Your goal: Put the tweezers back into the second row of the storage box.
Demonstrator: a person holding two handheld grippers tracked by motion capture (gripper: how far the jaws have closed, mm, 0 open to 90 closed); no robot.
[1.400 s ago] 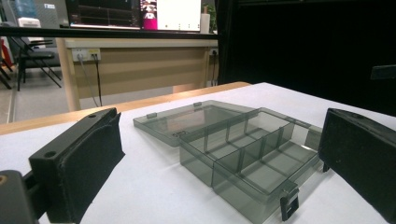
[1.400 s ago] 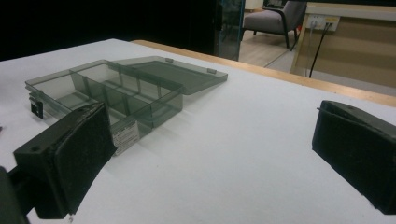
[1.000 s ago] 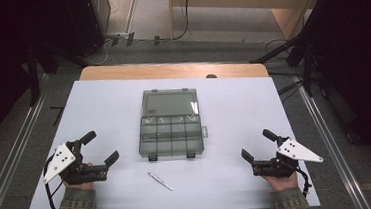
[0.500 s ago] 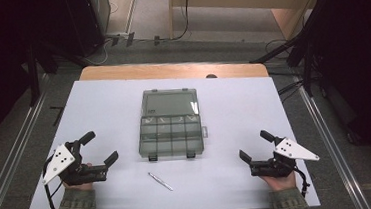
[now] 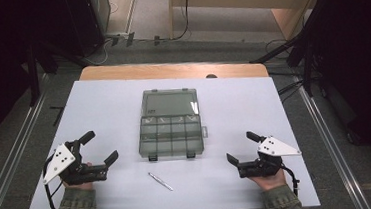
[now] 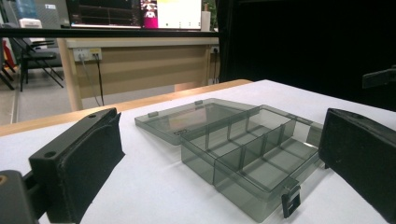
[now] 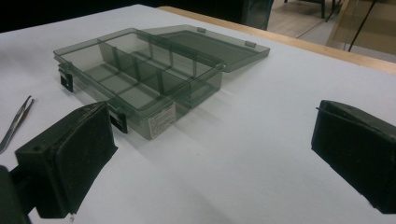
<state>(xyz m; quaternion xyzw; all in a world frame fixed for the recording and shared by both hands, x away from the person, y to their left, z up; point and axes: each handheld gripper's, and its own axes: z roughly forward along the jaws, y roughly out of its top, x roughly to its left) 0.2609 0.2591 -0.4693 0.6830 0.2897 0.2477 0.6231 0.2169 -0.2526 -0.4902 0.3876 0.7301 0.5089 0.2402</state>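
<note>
Little has moved since a second ago: the right tool (image 5: 241, 152) has slid slightly toward the counter's (image 5: 284, 107) near edge, while the left tool (image 5: 99, 147) stays put. Both tools are released, jaws spread wide, grasping nothing. The smoky compartment box (image 5: 172, 135) lies mid-counter, lid flung back toward the far edge, compartments apparently empty. Tweezers (image 5: 160, 181) lie near the front edge. No step seems begun; likely a tool must first reach the tweezers or the lid.
</note>
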